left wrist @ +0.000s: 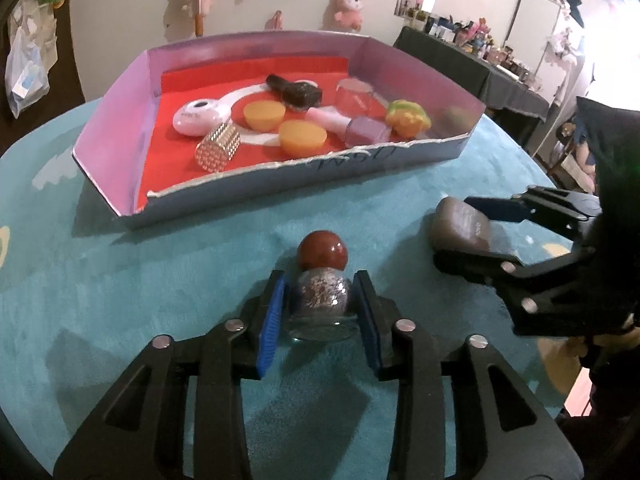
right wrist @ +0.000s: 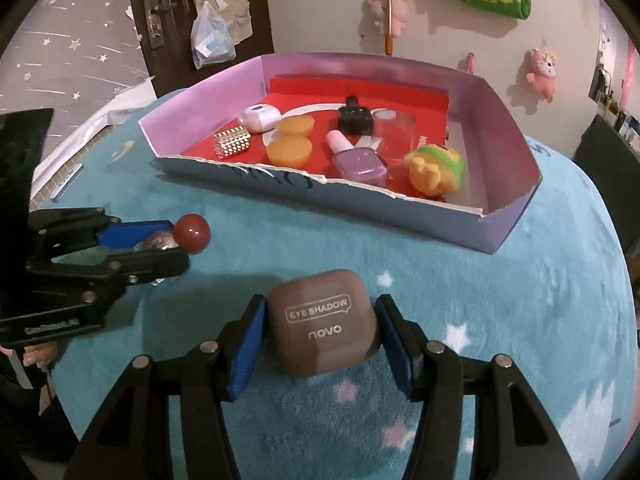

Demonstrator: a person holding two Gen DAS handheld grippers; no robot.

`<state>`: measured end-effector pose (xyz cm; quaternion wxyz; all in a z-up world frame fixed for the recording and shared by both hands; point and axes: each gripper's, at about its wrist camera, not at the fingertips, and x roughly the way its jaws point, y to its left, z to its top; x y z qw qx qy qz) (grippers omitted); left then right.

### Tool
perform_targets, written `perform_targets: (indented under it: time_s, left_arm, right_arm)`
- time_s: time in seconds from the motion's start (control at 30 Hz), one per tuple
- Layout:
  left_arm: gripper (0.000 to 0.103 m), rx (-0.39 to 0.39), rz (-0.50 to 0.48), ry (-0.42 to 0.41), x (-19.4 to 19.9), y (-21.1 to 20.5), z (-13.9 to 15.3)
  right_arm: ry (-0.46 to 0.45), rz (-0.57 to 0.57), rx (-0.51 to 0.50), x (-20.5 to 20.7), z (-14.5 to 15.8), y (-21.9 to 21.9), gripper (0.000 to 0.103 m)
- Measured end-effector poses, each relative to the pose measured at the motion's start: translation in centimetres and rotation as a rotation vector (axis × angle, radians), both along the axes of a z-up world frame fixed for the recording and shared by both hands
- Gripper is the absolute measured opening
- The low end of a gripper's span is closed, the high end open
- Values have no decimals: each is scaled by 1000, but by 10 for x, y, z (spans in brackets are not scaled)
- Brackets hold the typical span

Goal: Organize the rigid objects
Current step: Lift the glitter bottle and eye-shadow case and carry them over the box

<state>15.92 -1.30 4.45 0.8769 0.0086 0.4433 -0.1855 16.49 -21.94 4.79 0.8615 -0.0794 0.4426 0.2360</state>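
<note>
Straddling a small glass bottle with a red ball cap (left wrist: 321, 292), the left gripper (left wrist: 320, 312) has its blue pads just clear of the glass, jaws apart. To its right, the right gripper (right wrist: 320, 336) brackets a brown eyeshadow case (right wrist: 324, 322), with slim gaps at both sides, not clamped. Both things rest on the teal cloth (right wrist: 500, 300). Farther off sits the open cardboard tray (right wrist: 516, 184), holding a lilac polish bottle (right wrist: 360, 162), two orange cups (right wrist: 288, 150) and a studded cylinder (right wrist: 232, 144).
</note>
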Motion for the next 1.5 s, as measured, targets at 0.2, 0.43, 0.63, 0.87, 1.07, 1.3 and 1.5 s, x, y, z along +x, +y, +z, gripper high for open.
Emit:
perform_targets:
  time_s: [0.2, 0.43, 0.63, 0.87, 1.07, 1.3, 1.5]
  left_arm:
    - [59, -4, 3, -23, -3, -2, 2]
    - [59, 12, 9, -24, 0, -4, -1]
    - [53, 36, 16, -33, 1, -7, -1]
    - [29, 37, 26, -37, 3, -7, 0]
    - [29, 30, 26, -43, 1, -8, 2]
    - [29, 12, 15, -89, -5, -10, 20]
    - [29, -34, 1, -152, 10, -7, 61]
  right_arm:
    - [-7, -4, -12, -3, 1, -2, 77]
    - [-13, -16, -30, -5, -2, -7, 77]
    - [-29, -1, -60, -4, -4, -1, 77]
    - [-36, -5, -42, -3, -3, 0, 59]
    - [-44, -4, -29, -5, 0, 0, 56]
    - [-53, -22, -4, -6, 8, -5, 56]
    - [-98, -11, 26, -2, 33, -6, 56]
